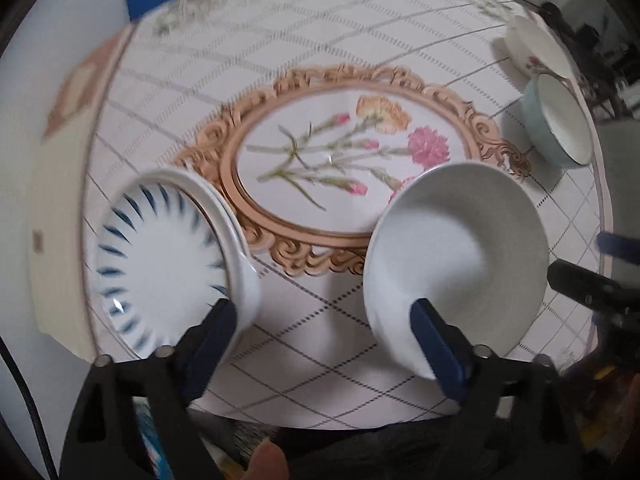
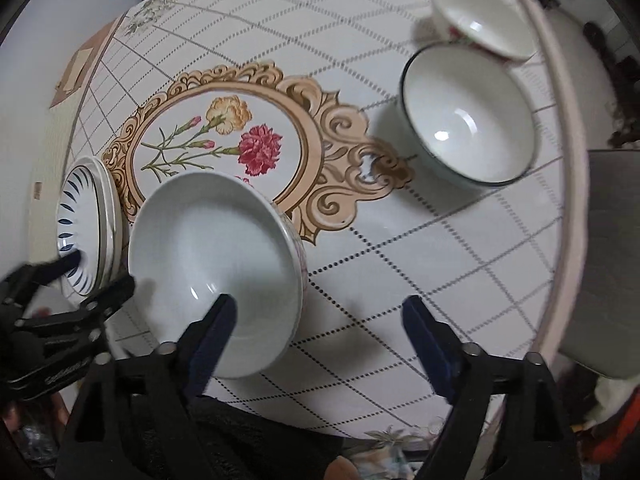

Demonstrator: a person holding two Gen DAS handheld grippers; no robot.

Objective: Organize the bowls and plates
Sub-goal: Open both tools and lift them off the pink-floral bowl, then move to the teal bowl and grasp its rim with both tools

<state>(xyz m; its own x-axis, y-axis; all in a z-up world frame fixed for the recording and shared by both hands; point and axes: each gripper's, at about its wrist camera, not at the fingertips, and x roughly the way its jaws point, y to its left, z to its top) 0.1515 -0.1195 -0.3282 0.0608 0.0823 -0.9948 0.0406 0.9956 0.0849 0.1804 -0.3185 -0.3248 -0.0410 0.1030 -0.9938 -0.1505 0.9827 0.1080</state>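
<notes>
The left wrist view is showing the left gripper (image 1: 322,312) standing wide, its two blue-padded fingers spread with nothing between them, one tip lying over the rim of the blue-striped plate (image 1: 160,264) and the other over the near edge of the plain white plate (image 1: 456,256). That striped plate is sitting at the table's left edge on top of at least one more plate, whose rim is peeking out beneath; how many are lying under it cannot be told. The right wrist view is giving what the left one does not: the inside of the dark-rimmed bowl (image 2: 468,120), open and upright near the right border of the tablecloth (image 2: 360,280), and behind it the flowered bowl (image 2: 480,20), touching or nearly touching it. In the left view those two bowls are appearing only side-on at the far right, the nearer one (image 1: 558,120) pale blue outside, the farther one (image 1: 536,46) partly blurred. The right gripper (image 2: 320,312) is also standing wide and holding nothing, one finger overlapping the white plate (image 2: 216,264) and the other over bare cloth. The striped plate stack (image 2: 86,224) is squeezed against the left rim there, half hidden behind the other gripper's black frame. The edges of both views are smearing.
</notes>
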